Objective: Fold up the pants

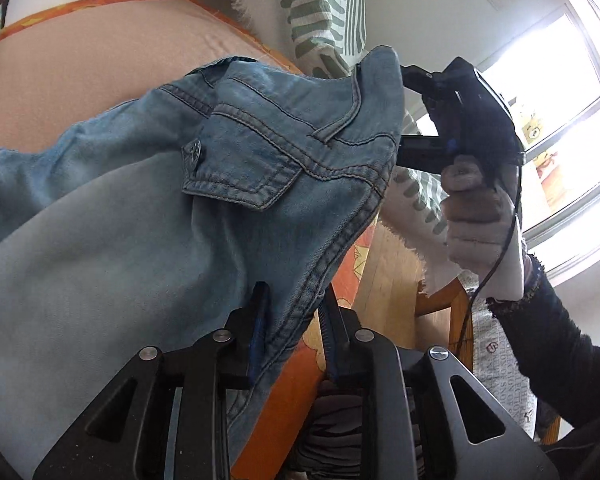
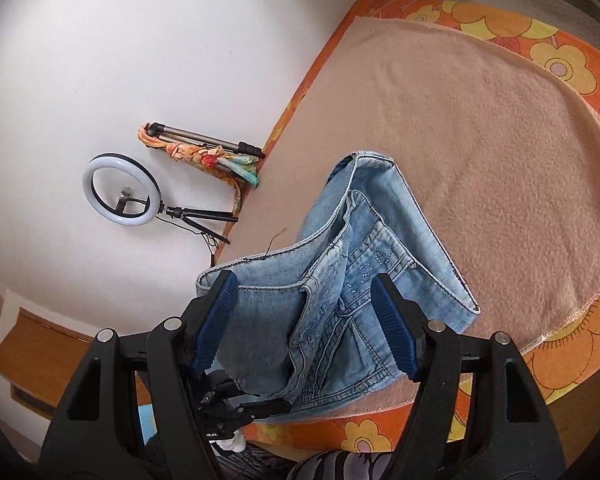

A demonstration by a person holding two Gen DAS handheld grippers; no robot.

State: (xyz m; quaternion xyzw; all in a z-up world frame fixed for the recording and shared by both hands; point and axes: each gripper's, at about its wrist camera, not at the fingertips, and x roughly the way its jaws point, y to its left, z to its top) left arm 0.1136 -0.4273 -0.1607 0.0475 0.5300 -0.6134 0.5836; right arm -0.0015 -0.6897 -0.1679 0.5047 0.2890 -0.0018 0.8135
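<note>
Pants point(image 1: 148, 184): light-blue denim, partly lifted off a pink blanket point(image 2: 480, 128) that covers an orange flowered surface point(image 2: 560, 56); I cannot tell whether that surface is a bed or a counter.
Left tool point(image 1: 296, 320): I see it clenched on a seamed edge of the pants; the denim runs up between the two fingers, whose pads press on it.
Right tool point(image 2: 304, 312): released; the jaws stand wide, with the bunched waist part of the pants lying between and beyond them. The pads do not press the fabric in the right wrist view.
Right tool, left wrist view point(image 1: 404, 112): its fingers sit at the raised upper corner of the pants, one above and one below the fabric edge. A gloved hand point(image 1: 476, 216) grips the handle.
Pants, far end: folded over and resting flat on the blanket, ahead of the right tool.
Background: a ring light point(image 2: 120, 190) and a tripod point(image 2: 204, 142) against a white wall.
</note>
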